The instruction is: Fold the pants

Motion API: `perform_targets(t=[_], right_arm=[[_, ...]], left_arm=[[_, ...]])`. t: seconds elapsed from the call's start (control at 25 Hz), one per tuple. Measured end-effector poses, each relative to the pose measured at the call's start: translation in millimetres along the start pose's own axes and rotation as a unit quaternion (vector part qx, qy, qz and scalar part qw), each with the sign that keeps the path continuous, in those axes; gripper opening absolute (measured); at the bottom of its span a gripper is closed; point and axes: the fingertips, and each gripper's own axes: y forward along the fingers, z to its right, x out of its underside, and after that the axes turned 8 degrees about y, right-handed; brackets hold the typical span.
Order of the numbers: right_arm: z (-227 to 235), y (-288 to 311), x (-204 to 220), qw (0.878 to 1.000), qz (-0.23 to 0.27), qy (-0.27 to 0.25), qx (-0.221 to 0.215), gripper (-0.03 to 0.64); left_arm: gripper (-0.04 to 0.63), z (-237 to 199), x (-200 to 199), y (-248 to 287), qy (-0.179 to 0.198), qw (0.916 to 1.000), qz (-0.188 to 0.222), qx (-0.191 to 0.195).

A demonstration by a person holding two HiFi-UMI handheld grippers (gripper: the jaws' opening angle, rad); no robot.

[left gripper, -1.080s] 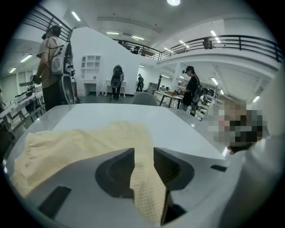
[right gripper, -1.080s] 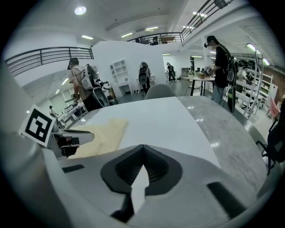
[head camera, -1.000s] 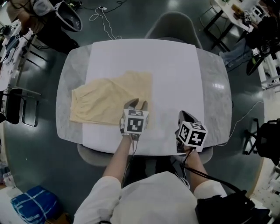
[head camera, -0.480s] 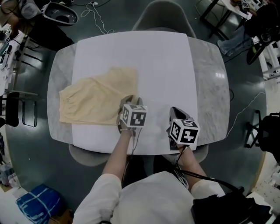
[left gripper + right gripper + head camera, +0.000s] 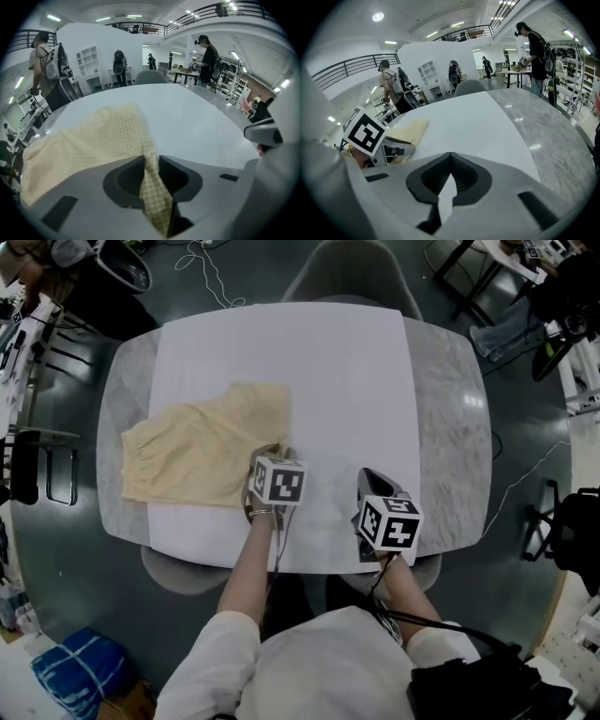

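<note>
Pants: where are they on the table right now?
In the head view the pants lie on the table's left half. Their near right corner sits between the left gripper's jaws, which have just been closing on it.

**Concealed and cropped items, head and gripper views**
Pale yellow checked cloth pants [image 5: 187,460]: in the head view the near corner is hidden under the left claw [image 5: 151,161] and its marker cube. The jaws have just closed further on that corner. In the left gripper view the lens rim crops the left end. Grey moulded chair [image 5: 319,277]: cut by the top edge. Background people: too small to itemise.
</note>
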Motion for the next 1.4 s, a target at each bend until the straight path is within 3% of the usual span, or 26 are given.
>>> perform_targets(t=[0.08,0.24,0.52,0.68,1.08,1.4], right_arm=[[1.2,0.1,-0.2,1.000,0.000,0.000,-0.001,-0.008],[3.1,0.3,-0.5,1.000,-0.001,0.001,0.000,-0.008],[-4.6,-5.0,-9.7,1.000,0.006,-0.014,0.002,-0.008],[-19.2,-9.3,-12.5,1.000,0.013,-0.026,0.003,-0.008],[-104.1,-10.4,-28.6,0.998,0.044,-0.046,-0.017,-0.008],[-203.3,2.0,-22.8,0.996,0.061,-0.055,-0.032,-0.008]], left_arm=[[0.049,-4.8,-0.3,0.4,-0.003,0.9999,-0.002,-0.014],[0.037,-7.6,0.3,1.2,-0.005,0.9997,-0.003,-0.025],[0.029,-10.9,-7.3,-19.7,-0.051,0.9982,0.028,0.016],[0.029,-31.7,-9.2,-44.5,-0.058,0.9973,0.043,0.011],[0.029,-111.6,19.1,-107.2,-0.086,0.9935,0.074,-0.006],[0.029,-191.6,49.3,-160.3,-0.069,0.9929,0.097,-0.008]])
